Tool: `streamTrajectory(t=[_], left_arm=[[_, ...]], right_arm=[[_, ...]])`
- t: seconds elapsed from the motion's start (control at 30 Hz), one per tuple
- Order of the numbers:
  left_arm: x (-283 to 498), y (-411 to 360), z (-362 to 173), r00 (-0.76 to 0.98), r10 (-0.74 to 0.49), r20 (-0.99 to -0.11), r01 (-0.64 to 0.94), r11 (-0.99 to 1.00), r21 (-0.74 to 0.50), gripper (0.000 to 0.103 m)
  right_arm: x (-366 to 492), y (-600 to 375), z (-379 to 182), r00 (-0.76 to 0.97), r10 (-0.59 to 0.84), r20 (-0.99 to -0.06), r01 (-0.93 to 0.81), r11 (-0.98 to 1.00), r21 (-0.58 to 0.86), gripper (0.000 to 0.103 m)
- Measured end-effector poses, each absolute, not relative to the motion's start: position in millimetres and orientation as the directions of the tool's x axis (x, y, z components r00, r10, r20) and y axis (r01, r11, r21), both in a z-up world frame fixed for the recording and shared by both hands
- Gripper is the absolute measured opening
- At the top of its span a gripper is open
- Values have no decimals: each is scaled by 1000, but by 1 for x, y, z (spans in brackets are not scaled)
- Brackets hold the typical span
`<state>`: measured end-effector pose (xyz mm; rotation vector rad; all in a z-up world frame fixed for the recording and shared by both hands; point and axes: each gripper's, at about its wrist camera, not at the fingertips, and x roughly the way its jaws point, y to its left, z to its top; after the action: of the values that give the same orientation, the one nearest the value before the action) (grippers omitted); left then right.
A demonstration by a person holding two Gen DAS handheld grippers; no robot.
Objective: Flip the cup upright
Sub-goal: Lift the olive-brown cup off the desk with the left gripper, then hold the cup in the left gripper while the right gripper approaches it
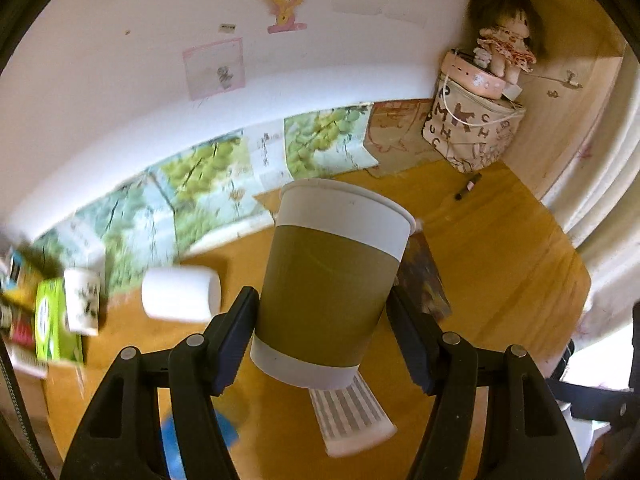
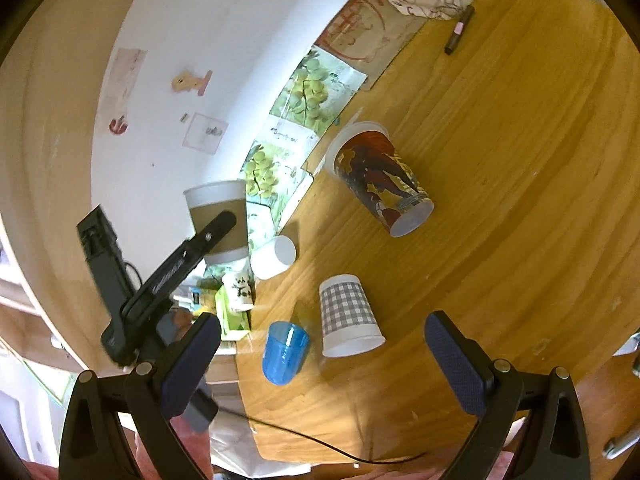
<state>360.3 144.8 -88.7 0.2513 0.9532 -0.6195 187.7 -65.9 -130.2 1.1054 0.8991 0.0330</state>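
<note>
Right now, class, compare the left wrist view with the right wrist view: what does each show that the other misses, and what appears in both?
Only the left wrist view shows the doll sitting on the lettered bag.

Only the right wrist view shows the picture-printed cup whole, lying on its side, and the right gripper, jaws open and empty.

Both show the brown-sleeved cup clamped in the left gripper, the checked cup standing rim-down, and the wooden table.

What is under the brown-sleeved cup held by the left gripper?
In the left wrist view, the brown-sleeved cup, clamped in the left gripper, hangs above the wooden table. Below it lies a gingham cup, partly hidden by the cup's base.
</note>
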Motion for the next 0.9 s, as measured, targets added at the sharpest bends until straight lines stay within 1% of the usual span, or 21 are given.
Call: streamTrajectory(t=[0.17, 0.5, 0.7, 0.9], left_arm=[[326, 157, -93, 389, -404, -828, 548, 824, -144, 70], [258, 182, -121, 307, -481, -821, 437, 838, -327, 70], [225, 195, -149, 251, -481, -840, 358, 853, -381, 70], [204, 206, -171, 238, -464, -853, 291, 872, -393, 70]], right_arm=[[176, -63, -128, 641, 462, -613, 373, 510, 775, 102], [146, -51, -130, 583, 492, -647, 343, 573, 744, 102], [127, -47, -132, 558, 509, -655, 330, 589, 738, 102], [116, -46, -136, 534, 516, -670, 326, 605, 726, 102]])
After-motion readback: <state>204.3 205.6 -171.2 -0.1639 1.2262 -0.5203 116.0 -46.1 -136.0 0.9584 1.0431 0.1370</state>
